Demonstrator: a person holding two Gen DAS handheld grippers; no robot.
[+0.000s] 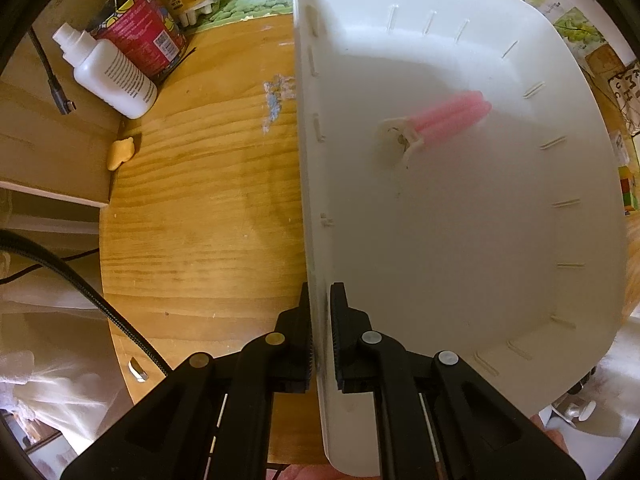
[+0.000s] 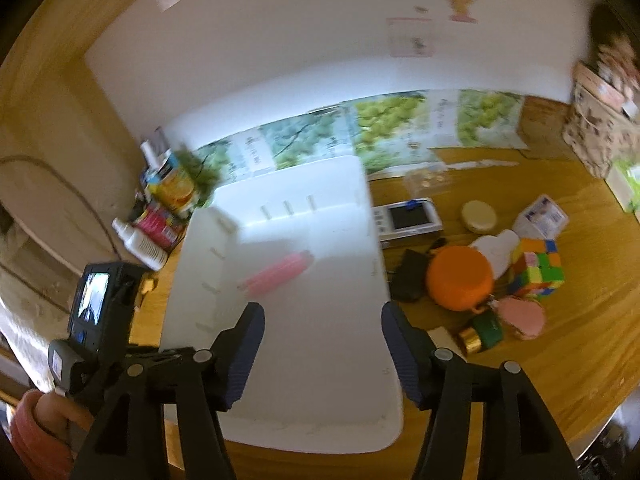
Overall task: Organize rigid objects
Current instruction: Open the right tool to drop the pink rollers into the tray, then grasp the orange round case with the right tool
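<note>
A white bin (image 1: 460, 208) is set on a wooden table (image 1: 200, 200). Its left wall is pinched by the left gripper (image 1: 320, 332), with one finger outside the wall and one finger inside. The jaws are pressed tight on the thin wall from above.

A pink thing with a pale end (image 1: 440, 120) is seen lying on the bottom of the bin, near the middle. It is also seen in the right wrist view (image 2: 276, 276), a bit blurred. What it is cannot be told.

The right gripper (image 2: 322, 356) is held over the near part of the bin. Its jaws are spread apart and nothing is held between them. The dark blue pads (image 2: 248, 344) are seen over the white floor of the bin, touching nothing.

More things are left on the table to the right of the bin. An orange round thing (image 2: 460, 278) is seen beside a color cube (image 2: 538, 266). A pink flat thing (image 2: 522, 316) and a small green and gold thing (image 2: 482, 332) are found in front of them. A round tan lid (image 2: 478, 216) and a small screen device (image 2: 408, 218) are found farther back.

To the left of the bin, a white bottle (image 1: 108, 72) is seen leaning by a red can (image 1: 140, 32).
</note>
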